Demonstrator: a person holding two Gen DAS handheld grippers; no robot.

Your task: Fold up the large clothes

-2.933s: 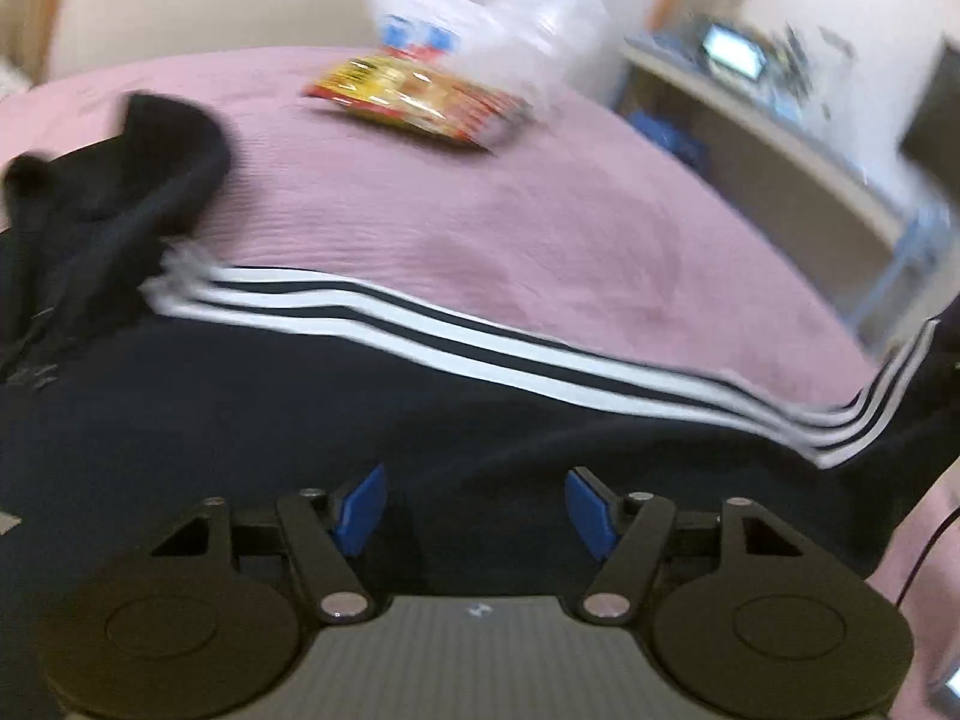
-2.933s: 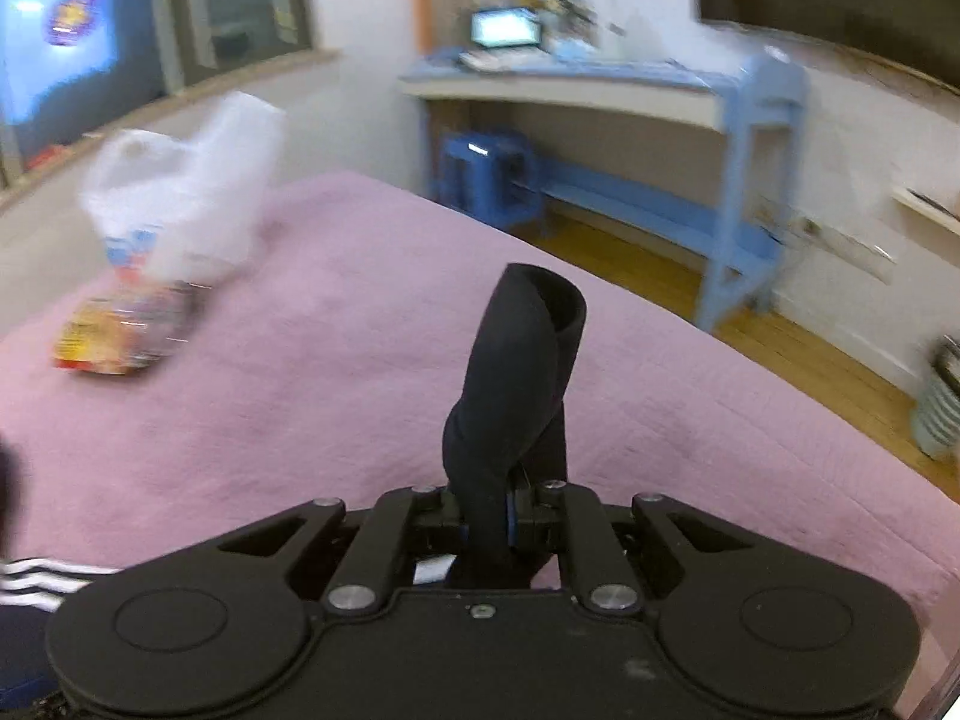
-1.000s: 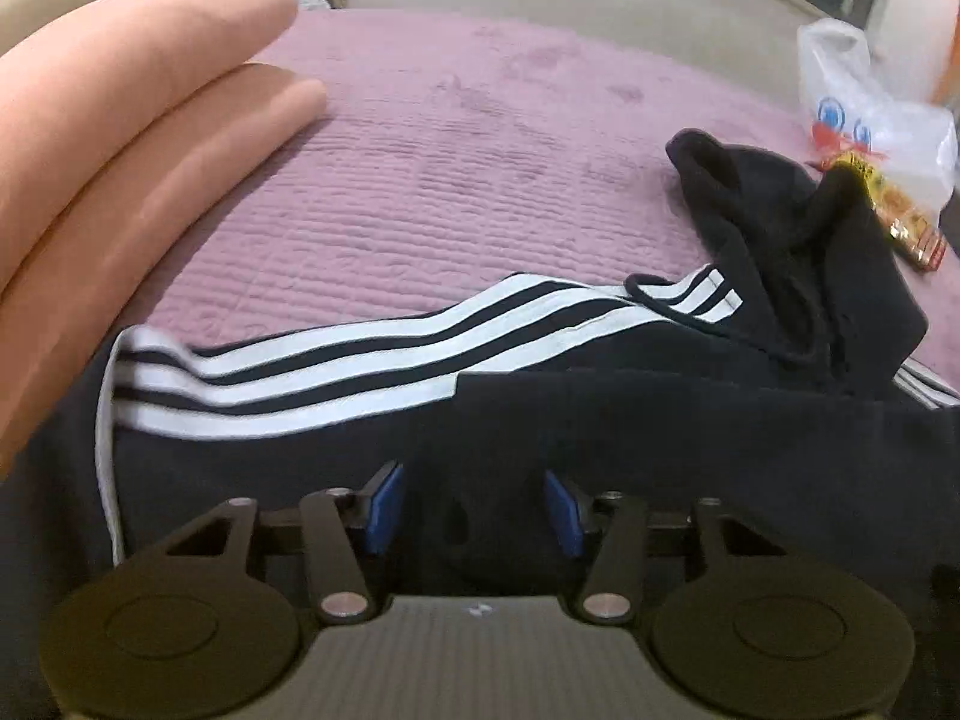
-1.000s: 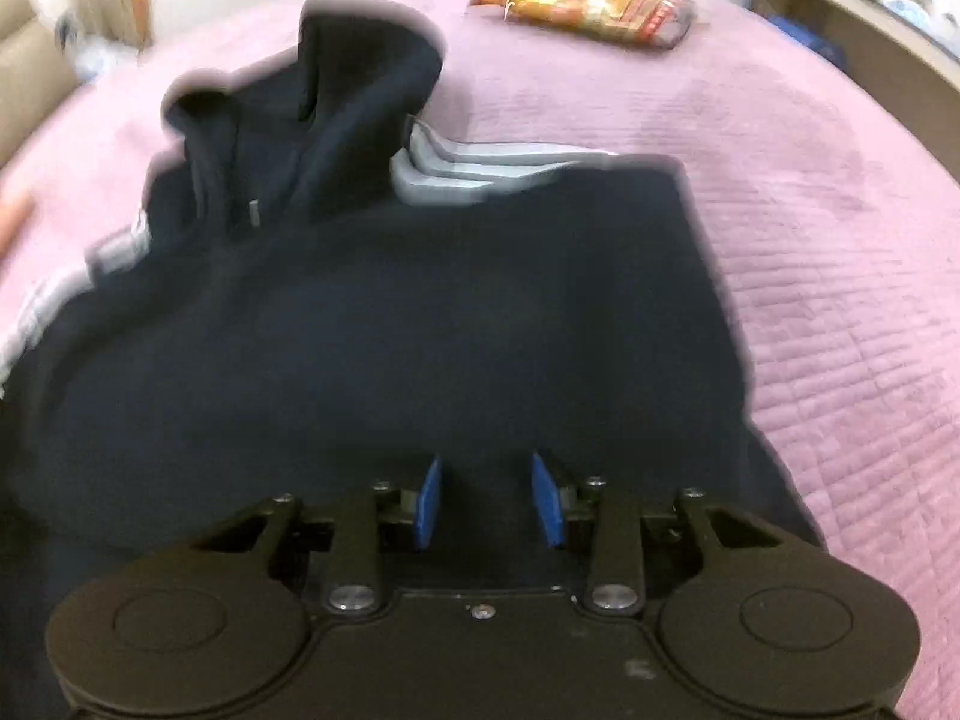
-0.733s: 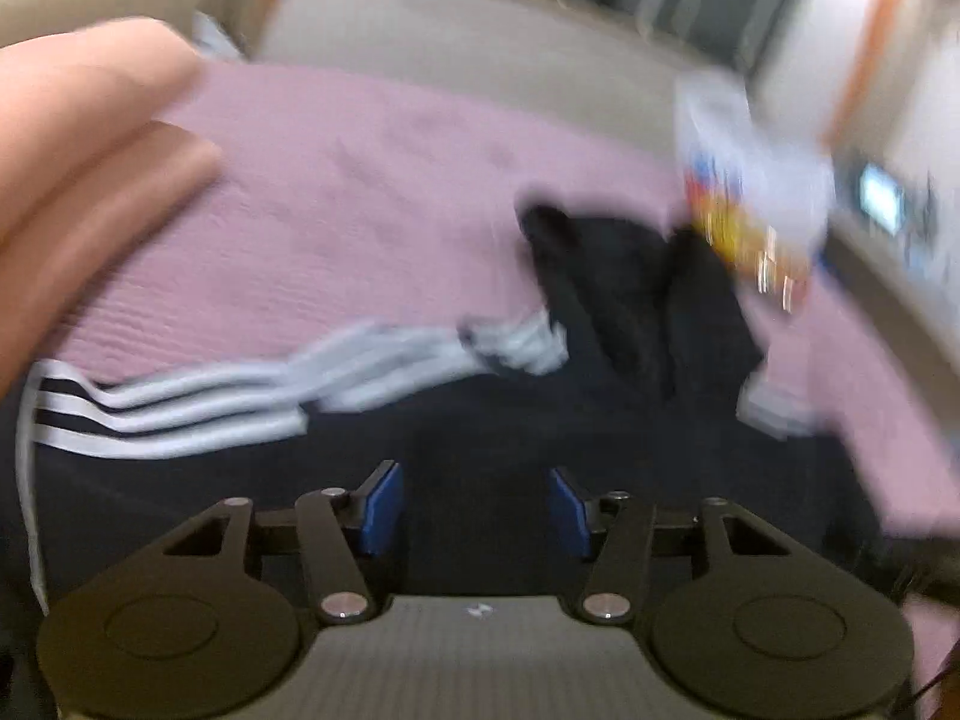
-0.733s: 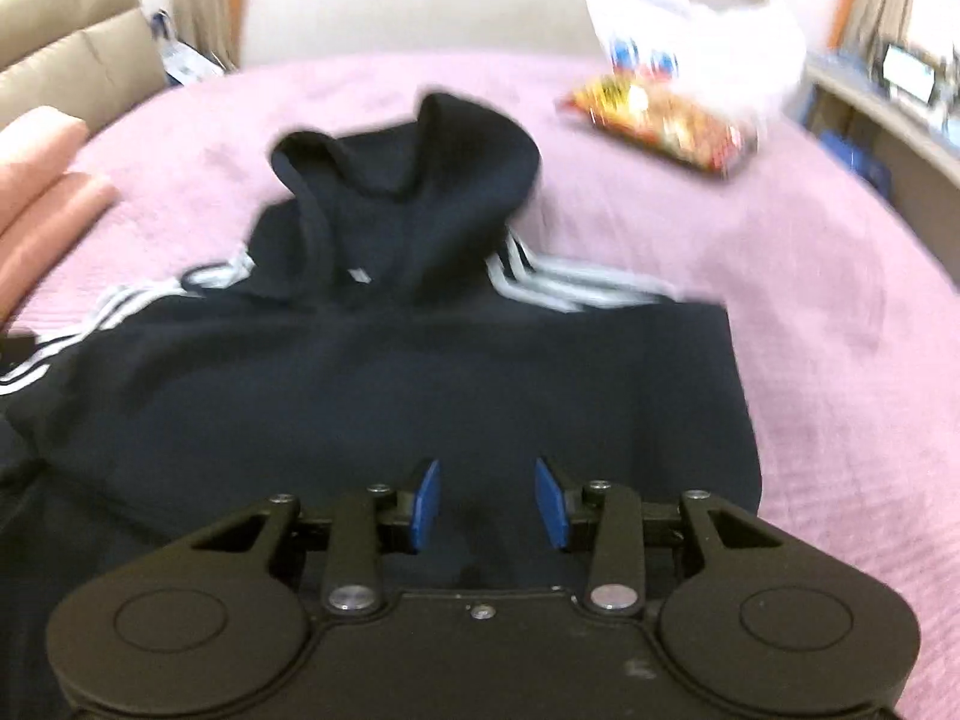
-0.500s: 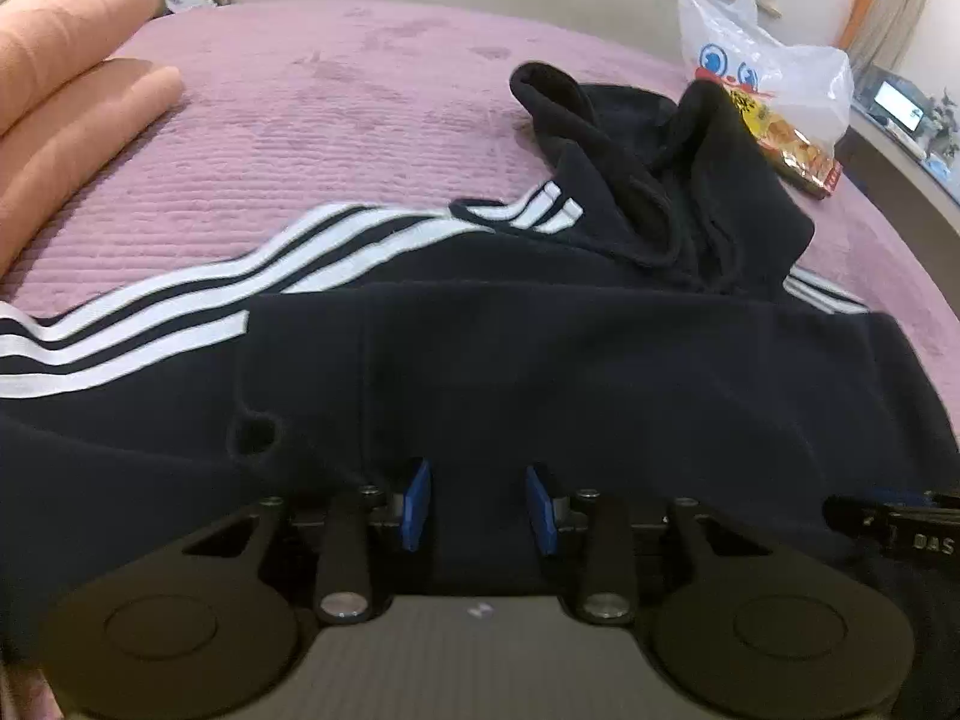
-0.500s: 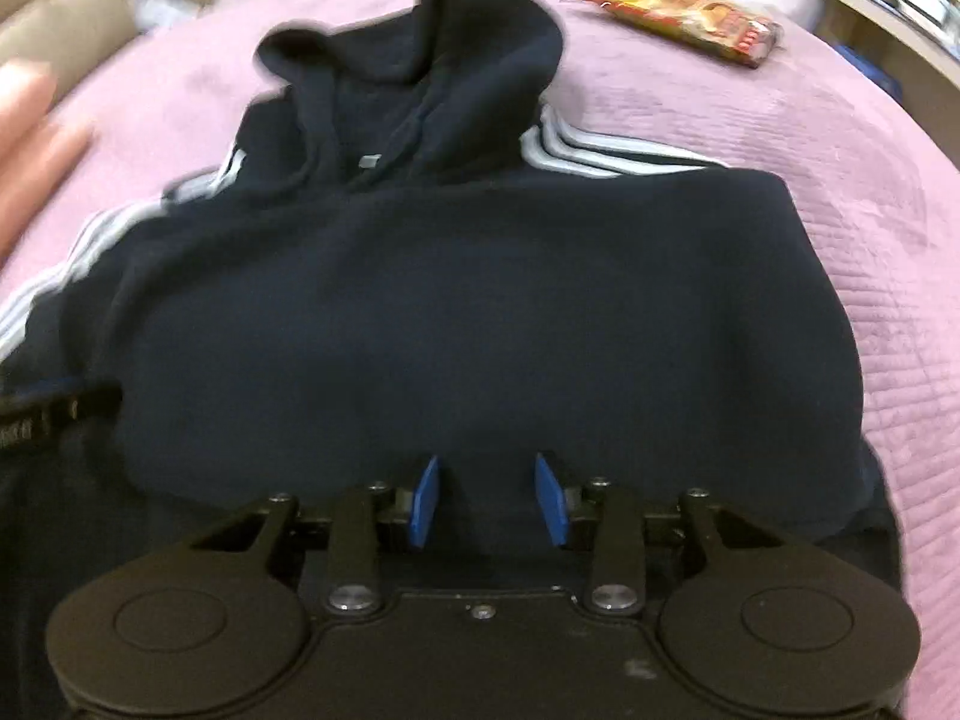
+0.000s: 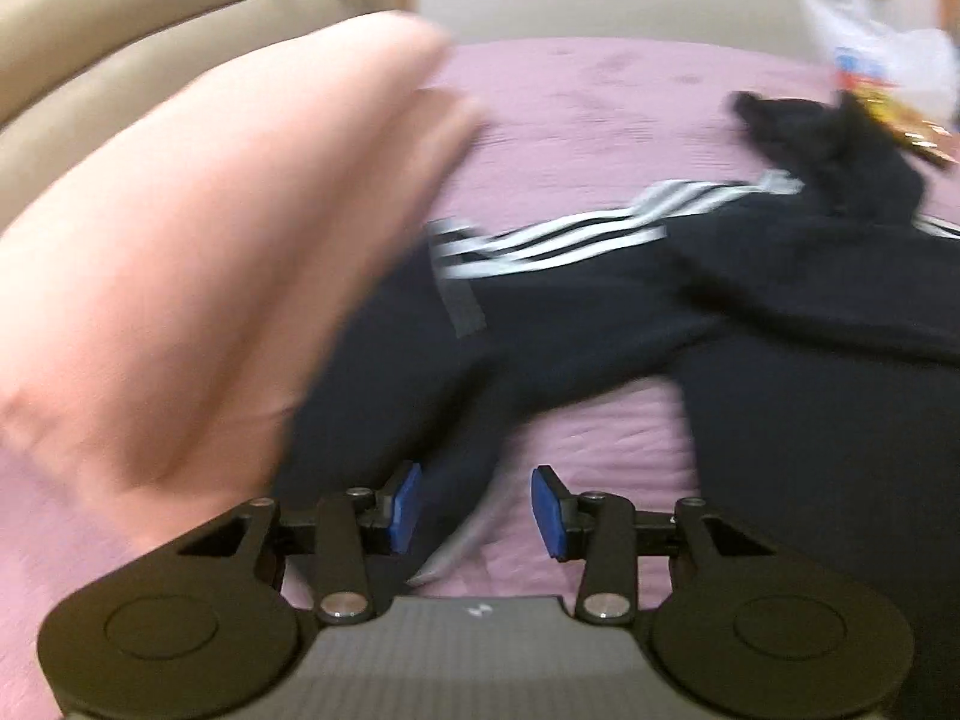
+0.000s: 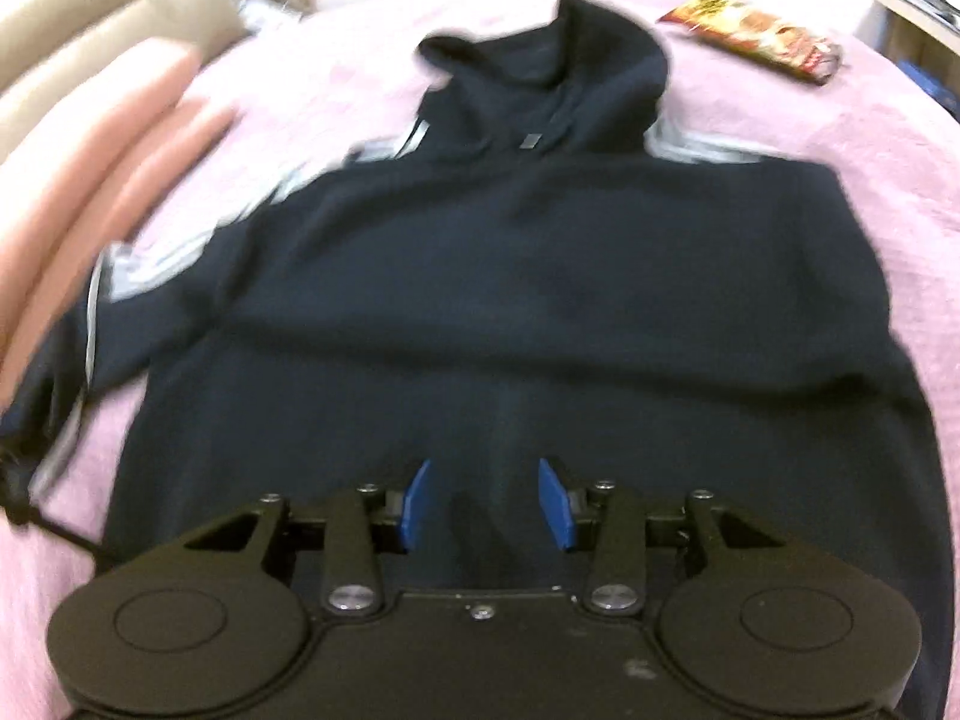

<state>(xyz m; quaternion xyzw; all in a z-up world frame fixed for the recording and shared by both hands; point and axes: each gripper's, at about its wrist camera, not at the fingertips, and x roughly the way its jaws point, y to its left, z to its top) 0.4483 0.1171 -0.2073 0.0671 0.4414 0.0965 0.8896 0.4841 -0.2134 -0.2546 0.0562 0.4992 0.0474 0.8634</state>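
Dark hoodie (image 10: 540, 276) spread flat on pink bedspread (image 10: 870, 138), hood (image 10: 558, 54) at far end, long axis running away from right gripper (image 10: 487, 504). Right gripper over hem, fingers parted, holding nothing. Left gripper (image 9: 474, 510) likewise parted and unloaded, directly above cuff end of striped left sleeve (image 9: 510, 324), which runs forward and rightward toward the body; nearer tool for that sleeve. Peach pillows (image 9: 198, 252) close against sleeve's left side, likely crowding an outward swing. Snack packet (image 10: 762, 36) and plastic bag (image 9: 870, 54) beyond hood, well apart.
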